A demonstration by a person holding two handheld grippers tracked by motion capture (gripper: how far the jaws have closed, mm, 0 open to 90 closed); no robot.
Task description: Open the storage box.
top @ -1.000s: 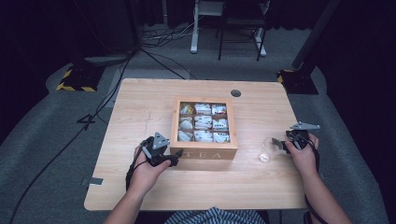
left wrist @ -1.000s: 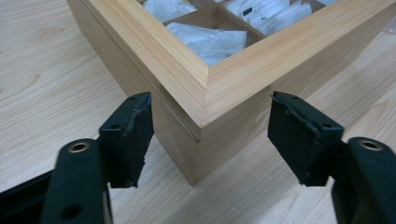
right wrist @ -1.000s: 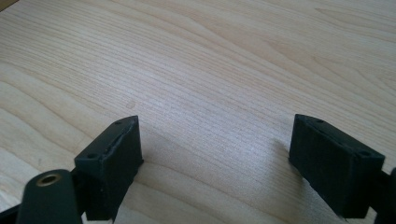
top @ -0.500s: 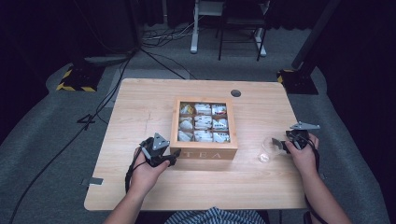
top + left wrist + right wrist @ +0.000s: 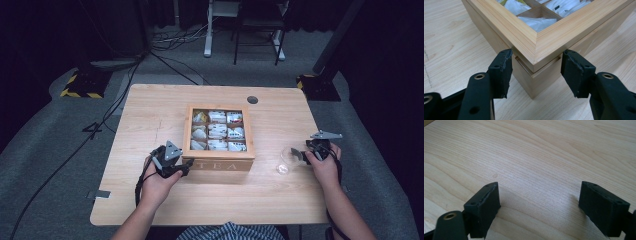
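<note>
A wooden tea box (image 5: 220,163) with "TEA" on its front stands mid-table, and its compartments hold several tea bags (image 5: 218,131). My left gripper (image 5: 185,165) is at the box's front left corner. In the left gripper view the corner of the box (image 5: 549,30) sits between the jaws of my left gripper (image 5: 536,72). Both pads (image 5: 504,67) touch the lid's two sides. These jaws closed in and have just been opening a little, with the corner still between them. My right gripper (image 5: 301,154) stands open over bare wood (image 5: 539,202), beside a small clear glass cup (image 5: 287,160).
The light wooden table (image 5: 150,115) has a round cable hole (image 5: 252,99) at the back. A cable (image 5: 100,135) trails off the left side onto the grey floor. A chair and desk legs stand behind the table.
My left gripper's jaws have narrowed around the box's corner. Both hands have stayed where they were.
</note>
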